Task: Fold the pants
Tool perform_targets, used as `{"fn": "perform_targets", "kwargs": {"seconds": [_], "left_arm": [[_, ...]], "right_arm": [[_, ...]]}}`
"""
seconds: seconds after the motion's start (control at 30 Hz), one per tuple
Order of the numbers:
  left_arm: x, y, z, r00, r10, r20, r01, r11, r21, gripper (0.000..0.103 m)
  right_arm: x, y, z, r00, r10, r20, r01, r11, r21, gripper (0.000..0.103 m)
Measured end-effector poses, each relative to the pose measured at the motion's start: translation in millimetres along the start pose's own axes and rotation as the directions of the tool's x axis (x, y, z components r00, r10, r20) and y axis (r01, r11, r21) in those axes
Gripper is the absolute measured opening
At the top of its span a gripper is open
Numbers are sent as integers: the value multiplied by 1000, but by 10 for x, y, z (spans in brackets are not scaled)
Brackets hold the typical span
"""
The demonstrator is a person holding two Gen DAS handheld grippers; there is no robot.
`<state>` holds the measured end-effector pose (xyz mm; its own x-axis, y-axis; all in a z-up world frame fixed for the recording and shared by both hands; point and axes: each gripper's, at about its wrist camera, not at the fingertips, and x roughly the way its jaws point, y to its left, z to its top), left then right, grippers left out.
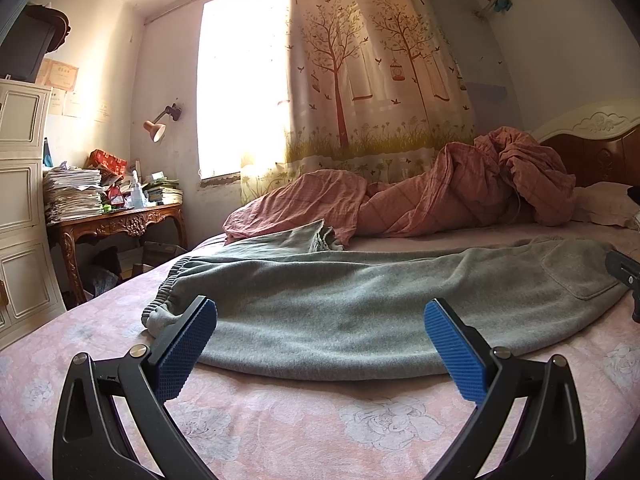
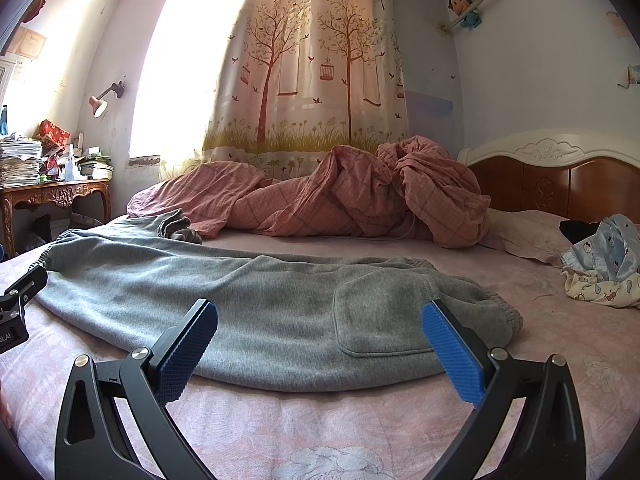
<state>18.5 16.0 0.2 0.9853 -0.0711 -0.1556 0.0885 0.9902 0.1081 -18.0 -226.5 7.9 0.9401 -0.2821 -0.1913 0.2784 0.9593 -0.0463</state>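
Both sets of fingers gape wide with nothing between them, left gripper (image 1: pixel 320 344) near the cuffs, right gripper (image 2: pixel 320 344) by the pocket. The grey pants (image 1: pixel 340 304) lie flat along the bed (image 1: pixel 280 420). A shallow pinch might catch only the top layer, or snag the sheet underneath.

My two wrist views sit low over the bed (image 1: pixel 280 432), facing the curtain (image 1: pixel 372 80), left camera nearer the desk (image 1: pixel 120 220), right nearer the headboard (image 2: pixel 560 176), both sharing the grey pants (image 2: pixel 224 308)
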Motion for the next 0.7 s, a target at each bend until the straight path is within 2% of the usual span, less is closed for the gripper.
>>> {"fn": "perform_targets", "kwargs": {"seconds": [0.7], "left_arm": [[-1,30,-6,1000,1,1,-1,1000,5,103]], "right_arm": [[9,0,8,1000,-2,-7,2,1000,-8,103]]}}
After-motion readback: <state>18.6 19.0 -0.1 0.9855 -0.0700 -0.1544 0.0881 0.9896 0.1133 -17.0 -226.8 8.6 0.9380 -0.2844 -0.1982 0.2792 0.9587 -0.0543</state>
